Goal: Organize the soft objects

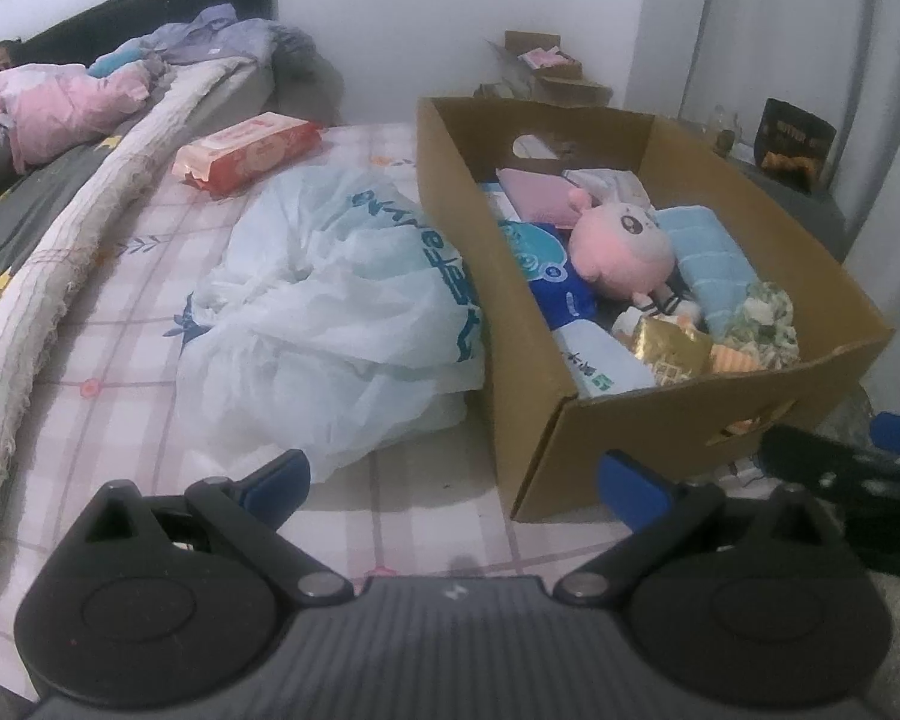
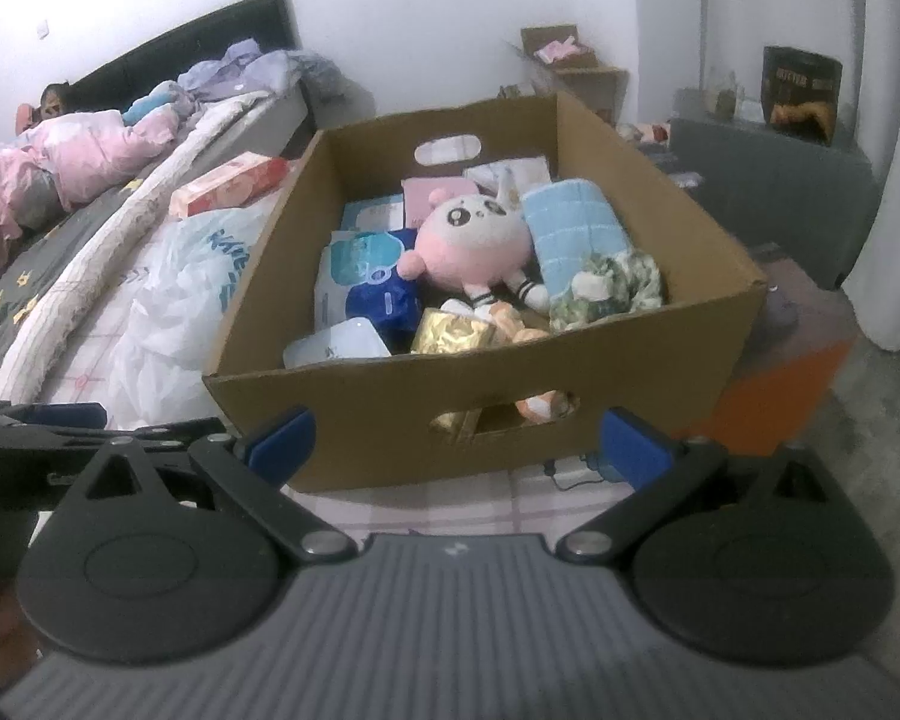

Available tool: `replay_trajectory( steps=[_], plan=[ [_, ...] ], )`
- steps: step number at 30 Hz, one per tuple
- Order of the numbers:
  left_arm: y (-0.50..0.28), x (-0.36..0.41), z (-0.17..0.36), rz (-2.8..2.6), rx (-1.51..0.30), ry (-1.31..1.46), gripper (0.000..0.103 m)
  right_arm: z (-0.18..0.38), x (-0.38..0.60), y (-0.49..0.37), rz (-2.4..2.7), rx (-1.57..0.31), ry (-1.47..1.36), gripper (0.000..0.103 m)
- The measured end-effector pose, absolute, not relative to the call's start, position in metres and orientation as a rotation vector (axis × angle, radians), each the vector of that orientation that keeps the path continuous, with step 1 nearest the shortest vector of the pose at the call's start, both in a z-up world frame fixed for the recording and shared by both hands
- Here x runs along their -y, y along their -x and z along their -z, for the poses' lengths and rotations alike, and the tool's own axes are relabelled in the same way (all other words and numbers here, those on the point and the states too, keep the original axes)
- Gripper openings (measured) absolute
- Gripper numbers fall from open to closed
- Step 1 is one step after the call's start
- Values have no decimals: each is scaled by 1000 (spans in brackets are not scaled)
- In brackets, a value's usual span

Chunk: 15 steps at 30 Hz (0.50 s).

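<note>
A cardboard box (image 1: pixel 678 420) (image 2: pixel 510 384) stands on the checked bedsheet. Inside lie a pink plush doll (image 1: pixel 621 249) (image 2: pixel 480 240), a folded light-blue towel (image 1: pixel 711 261) (image 2: pixel 573 231), a blue packet (image 1: pixel 555 282) (image 2: pixel 381 294), a gold packet (image 2: pixel 453 330) and a flowered cloth (image 2: pixel 615 285). A crumpled white plastic bag (image 1: pixel 342 300) (image 2: pixel 174 300) lies left of the box. My left gripper (image 1: pixel 453 483) is open near the box's front left corner, holding nothing. My right gripper (image 2: pixel 456 441) is open just before the box's front wall, also holding nothing.
A red tissue pack (image 1: pixel 246 150) (image 2: pixel 228 186) lies beyond the bag. Pink and purple bedding (image 1: pixel 60 102) is heaped at the far left by a dark headboard. Small cardboard boxes (image 2: pixel 570 63) and a grey cabinet (image 2: pixel 774 180) stand behind. An orange block (image 2: pixel 786 378) sits right of the box.
</note>
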<state>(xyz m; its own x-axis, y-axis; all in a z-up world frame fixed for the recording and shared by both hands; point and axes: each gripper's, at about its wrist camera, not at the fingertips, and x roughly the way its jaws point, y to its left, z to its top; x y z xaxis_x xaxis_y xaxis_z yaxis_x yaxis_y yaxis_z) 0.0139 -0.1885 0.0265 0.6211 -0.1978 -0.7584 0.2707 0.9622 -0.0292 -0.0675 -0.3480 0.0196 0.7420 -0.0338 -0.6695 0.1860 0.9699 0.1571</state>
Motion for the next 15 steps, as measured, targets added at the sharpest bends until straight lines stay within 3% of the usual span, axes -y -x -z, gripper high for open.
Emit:
replay_trajectory(
  steps=[15],
  plan=[
    [-17,185,-37,235,-827,-102,102,-19,347,48,104,-750,-200,102]
  ],
)
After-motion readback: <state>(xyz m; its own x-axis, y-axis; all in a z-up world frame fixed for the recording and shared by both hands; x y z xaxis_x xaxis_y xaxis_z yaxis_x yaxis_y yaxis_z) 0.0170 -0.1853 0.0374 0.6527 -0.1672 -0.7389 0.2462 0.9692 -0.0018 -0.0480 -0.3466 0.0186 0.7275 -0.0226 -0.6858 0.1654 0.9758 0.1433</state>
